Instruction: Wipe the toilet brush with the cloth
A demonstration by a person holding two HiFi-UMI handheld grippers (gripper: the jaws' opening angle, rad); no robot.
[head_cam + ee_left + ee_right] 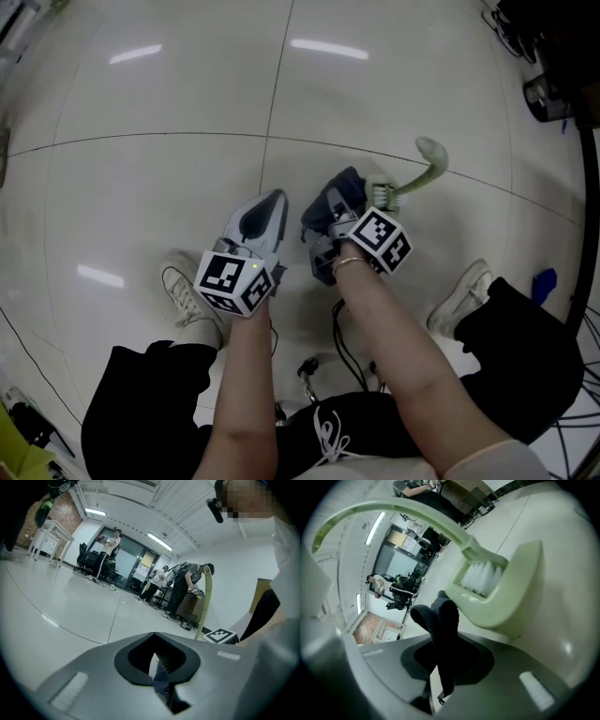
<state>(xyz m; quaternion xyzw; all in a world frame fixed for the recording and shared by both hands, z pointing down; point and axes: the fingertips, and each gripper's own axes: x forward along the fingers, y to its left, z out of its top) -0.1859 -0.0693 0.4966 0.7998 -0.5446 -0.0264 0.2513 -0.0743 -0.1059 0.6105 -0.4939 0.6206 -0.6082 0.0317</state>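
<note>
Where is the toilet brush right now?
Head view, right of centre: the toilet brush has its bristle head beside the right gripper, just beyond the dark cloth that gripper pinches. Its handle points away from the person.

The pale green toilet brush (506, 606), white-bristled, arches from upper left to centre right. The dark cloth (443, 620) stands bunched at lower centre, beside its head.

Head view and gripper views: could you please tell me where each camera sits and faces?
Head view: on the head, facing down at the floor; forearms, legs, left gripper, right gripper.
Left gripper view: on it, facing across the room; its jaws.
Right gripper view: on it, facing the toilet brush; its jaws, shut on cloth.
All three share the toilet brush.
</note>
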